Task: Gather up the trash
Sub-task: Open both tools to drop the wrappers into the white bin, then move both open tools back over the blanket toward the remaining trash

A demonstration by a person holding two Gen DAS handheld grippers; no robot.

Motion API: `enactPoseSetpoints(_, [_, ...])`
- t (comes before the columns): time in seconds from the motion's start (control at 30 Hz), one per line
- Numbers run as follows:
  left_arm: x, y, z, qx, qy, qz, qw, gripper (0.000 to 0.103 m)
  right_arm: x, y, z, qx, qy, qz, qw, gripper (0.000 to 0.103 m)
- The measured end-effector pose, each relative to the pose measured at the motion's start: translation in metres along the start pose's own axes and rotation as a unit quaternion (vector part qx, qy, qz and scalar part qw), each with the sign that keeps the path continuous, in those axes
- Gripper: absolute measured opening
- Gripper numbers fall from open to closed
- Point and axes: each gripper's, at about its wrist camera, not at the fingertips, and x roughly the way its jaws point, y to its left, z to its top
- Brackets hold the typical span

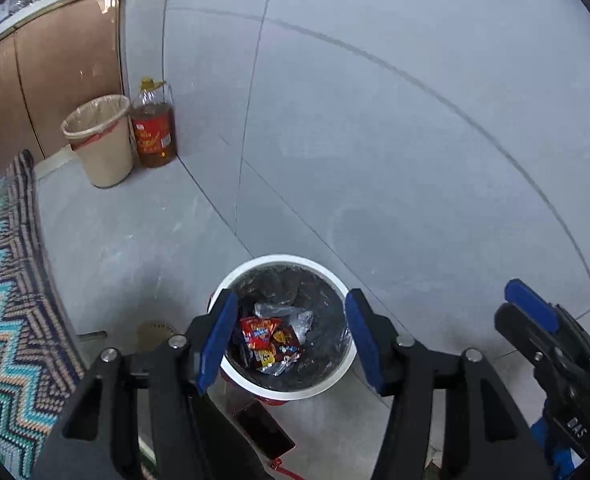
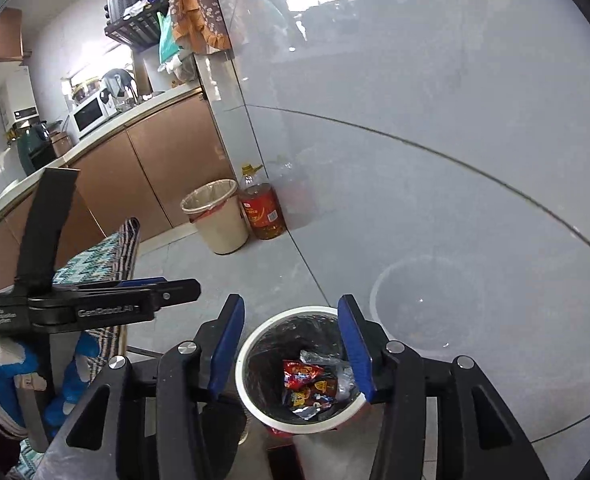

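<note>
Floor (image 1: 375, 140) of grey tiles carries everything. Zigzag-patterned rug (image 1: 3, 300) lies along its left edge, by the brown cabinets (image 1: 47, 80). Beige bin (image 1: 99, 140) with a liner stands at the cabinet corner, touching an oil bottle (image 1: 153, 128). White-rimmed trash can (image 1: 287, 392), black-lined, sits below both grippers and holds a red snack wrapper (image 1: 263, 336) and crumpled clear plastic (image 1: 291, 316). Left gripper (image 1: 291, 340) and right gripper (image 2: 291, 352) hang over it, jaws half apart and empty.
</note>
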Motion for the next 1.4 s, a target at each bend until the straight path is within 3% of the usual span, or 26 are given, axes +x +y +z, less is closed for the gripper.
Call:
enactPoseSetpoints(0.17, [-0.05,0.011,-0.007,-0.014,-0.063,0.001,0.9979,0.055,-0.015,0.018,0.007,-0.015,-0.018,0.014,1.0,0.049])
enactPoseSetpoints(0.3, [-0.096,0.022,-0.016,-0.019,-0.12,0.023,0.9924,0.055,-0.029,0.035,0.011,-0.029,-0.036,0.028,0.999,0.051])
enactPoseSetpoints(0.53, [-0.166,0.047,-0.039,-0.028,-0.153,0.042,0.987,0.055,-0.056,0.077,0.017,-0.063,-0.064,0.06,0.994,0.052])
enactPoseSetpoints(0.73, [-0.233,0.072,-0.073,-0.052,-0.197,0.07,0.9765,0.055,-0.081,0.109,0.022,-0.089,-0.09,0.089,0.988,0.054])
enactPoseSetpoints(0.87, [-0.283,0.091,-0.1,-0.071,-0.228,0.096,0.9663,0.055,-0.101,0.134,0.024,-0.112,-0.108,0.109,0.982,0.055])
enactPoseSetpoints(1.03, [-0.336,0.117,-0.137,-0.105,-0.263,0.125,0.9509,0.062,-0.124,0.164,0.024,-0.139,-0.125,0.135,0.973,0.057])
enactPoseSetpoints(1.3, [-0.405,0.157,-0.204,-0.154,-0.297,0.222,0.916,0.062,-0.151,0.204,0.021,-0.171,-0.139,0.178,0.959,0.059])
enactPoseSetpoints(1.4, [-0.426,0.175,-0.225,-0.174,-0.303,0.239,0.906,0.063,-0.152,0.215,0.02,-0.184,-0.137,0.189,0.955,0.06])
